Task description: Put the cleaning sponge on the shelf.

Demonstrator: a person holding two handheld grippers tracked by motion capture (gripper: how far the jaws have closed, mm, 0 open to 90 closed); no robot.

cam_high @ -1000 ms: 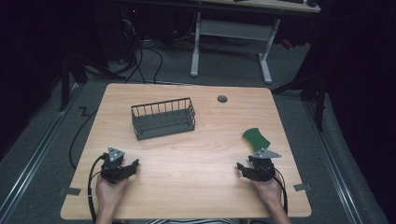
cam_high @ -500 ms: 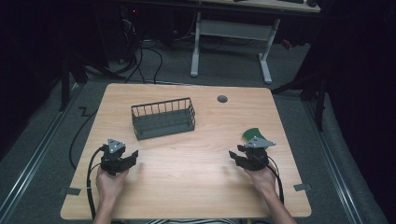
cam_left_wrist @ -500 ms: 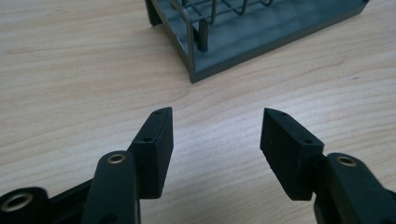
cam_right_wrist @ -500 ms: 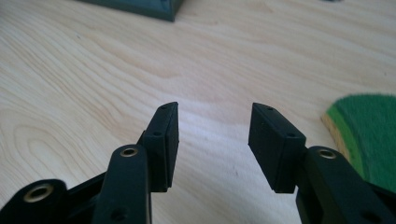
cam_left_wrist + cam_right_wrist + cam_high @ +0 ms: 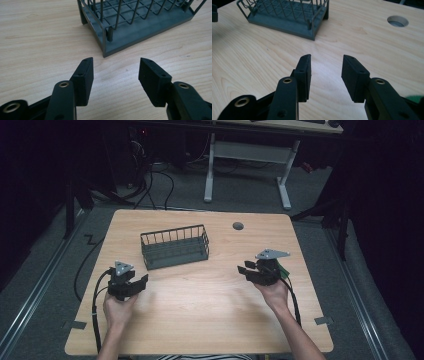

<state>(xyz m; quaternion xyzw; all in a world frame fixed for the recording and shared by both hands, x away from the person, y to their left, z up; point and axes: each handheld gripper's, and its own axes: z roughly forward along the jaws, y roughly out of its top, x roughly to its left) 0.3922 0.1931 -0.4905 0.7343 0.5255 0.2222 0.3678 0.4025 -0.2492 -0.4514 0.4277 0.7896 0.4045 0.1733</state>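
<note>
Both hands hover low over the pale wooden bench [image 5: 200, 310], each gripper aimed toward the dark grey wire basket [image 5: 175, 246] standing near the far left, likely lining up on it. The left gripper [image 5: 115, 72] and right gripper [image 5: 325, 75] have just been closing their fingers; both remain parted, holding nothing.

dark wire basket [image 5: 175, 246] stands upright and empty on the table's far-left part.

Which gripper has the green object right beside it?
The right gripper: a green object peeks out at its far side, partly hidden under it. The left gripper has just bare table around it.
</note>
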